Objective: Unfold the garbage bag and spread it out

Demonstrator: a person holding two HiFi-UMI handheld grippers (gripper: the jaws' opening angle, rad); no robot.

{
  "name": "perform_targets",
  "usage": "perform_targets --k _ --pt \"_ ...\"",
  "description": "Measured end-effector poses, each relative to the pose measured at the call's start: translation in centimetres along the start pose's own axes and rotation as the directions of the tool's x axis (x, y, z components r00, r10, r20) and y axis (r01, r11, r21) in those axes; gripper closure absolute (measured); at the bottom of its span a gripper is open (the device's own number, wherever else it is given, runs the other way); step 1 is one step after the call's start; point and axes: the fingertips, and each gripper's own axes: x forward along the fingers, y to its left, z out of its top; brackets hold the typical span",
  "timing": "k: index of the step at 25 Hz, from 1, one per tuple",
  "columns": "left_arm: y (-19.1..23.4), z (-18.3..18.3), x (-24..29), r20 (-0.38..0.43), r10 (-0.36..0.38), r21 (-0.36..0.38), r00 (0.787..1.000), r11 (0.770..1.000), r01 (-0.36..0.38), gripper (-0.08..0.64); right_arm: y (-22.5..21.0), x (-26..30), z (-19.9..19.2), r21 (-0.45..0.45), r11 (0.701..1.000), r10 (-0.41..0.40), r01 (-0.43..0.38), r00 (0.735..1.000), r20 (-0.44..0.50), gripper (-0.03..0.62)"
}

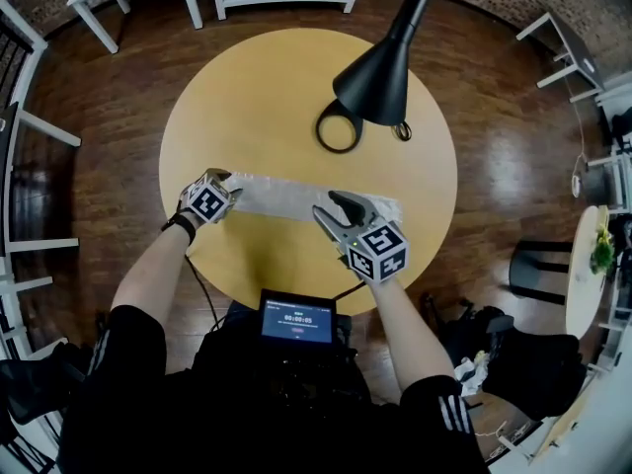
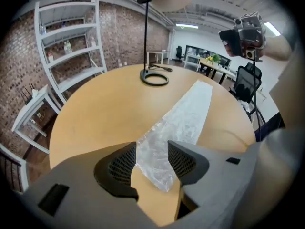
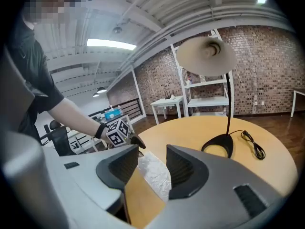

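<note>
**Bag strip lies flat, both tools open at its ends**

The bag (image 1: pixel 286 197) is a folded strip on the surface (image 1: pixel 247 87), clear of the lamp (image 1: pixel 380 72). The left tool (image 2: pixel 151 145) and right tool (image 3: pixel 152 150) each straddle one end, jaws apart, seemingly not pinching it. Closing now may clamp every layer together, so nothing unfolds; a shallow bite would let the slick film slip free.
</note>
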Motion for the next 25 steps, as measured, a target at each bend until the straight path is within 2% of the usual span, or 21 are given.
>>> perform_targets --k 5,10,12,14,21,25 --pt "0.4 -1.7 2.5 -0.068 -0.01 -0.018 0.998 1.0 0.009 0.35 0.3 1.6 -2.8 0.01 1.0 0.014 -0.014 0.999 -0.047 0.388" --pt "0.2 -1.8 2.7 -0.068 0.011 0.001 0.998 1.0 -0.011 0.458 0.5 2.1 -4.1 0.037 0.999 0.02 -0.017 0.998 -0.067 0.388" --pt "0.1 -1.3 2.5 -0.049 0.016 0.025 0.999 1.0 -0.014 0.527 0.2 2.3 -4.3 0.037 0.999 0.013 -0.011 0.997 -0.077 0.388" --pt "-0.5 -0.9 2.4 -0.019 -0.001 0.046 1.0 0.999 0.001 0.56 0.1 2.8 -4.4 0.041 0.999 0.014 -0.01 0.996 -0.086 0.388" --pt "-2.4 -0.4 0.1 0.075 0.023 0.196 0.997 0.98 -0.037 0.559 0.5 5.8 -5.0 -0.015 0.999 0.039 -0.042 0.987 -0.153 0.388" --pt "-3.8 -0.3 -0.9 0.132 0.054 0.34 0.99 0.935 -0.096 0.559 1.0 8.4 -5.1 -0.112 0.989 0.069 -0.096 0.973 -0.22 0.388"
